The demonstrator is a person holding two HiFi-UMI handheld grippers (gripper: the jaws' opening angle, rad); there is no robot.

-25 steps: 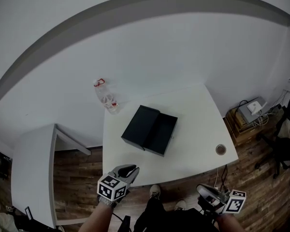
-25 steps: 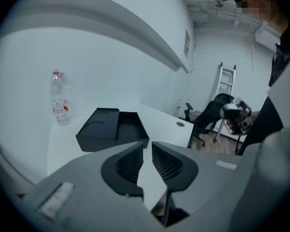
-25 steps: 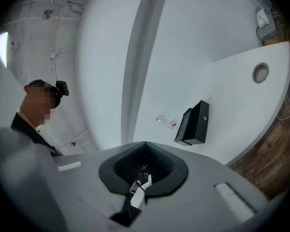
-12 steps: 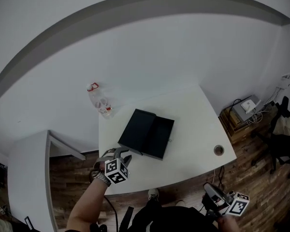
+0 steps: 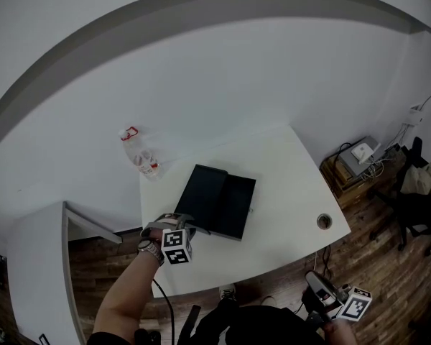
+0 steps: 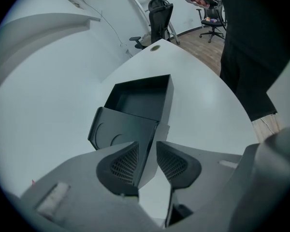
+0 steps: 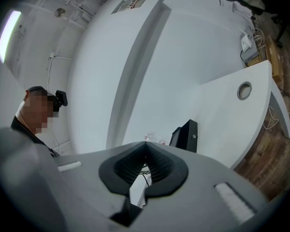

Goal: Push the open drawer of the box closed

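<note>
A black box [image 5: 201, 196] lies on the white table [image 5: 287, 185], its drawer [image 5: 238, 205] pulled out toward the right. In the left gripper view the open drawer [image 6: 141, 96] shows beyond the box's shell [image 6: 121, 127]. My left gripper [image 5: 181, 223] is at the box's near left corner. Its jaws are opening, and the corner edge of the box reaches between them [image 6: 146, 161] without the pads pressing on it. My right gripper [image 5: 317, 290] hangs low off the table's front right, shut with nothing in it [image 7: 145, 161].
A clear plastic bottle [image 5: 139, 157] stands at the table's back left corner. A round cable hole [image 5: 324, 221] sits near the front right edge. A lower white side table [image 5: 36, 264] is to the left. A crate with cables [image 5: 355, 160] and an office chair [image 5: 420, 207] are on the wooden floor to the right.
My left gripper has moved from the table's front edge forward to the box's near left corner, and its jaws have spread apart. The right gripper has stayed low and shut.
</note>
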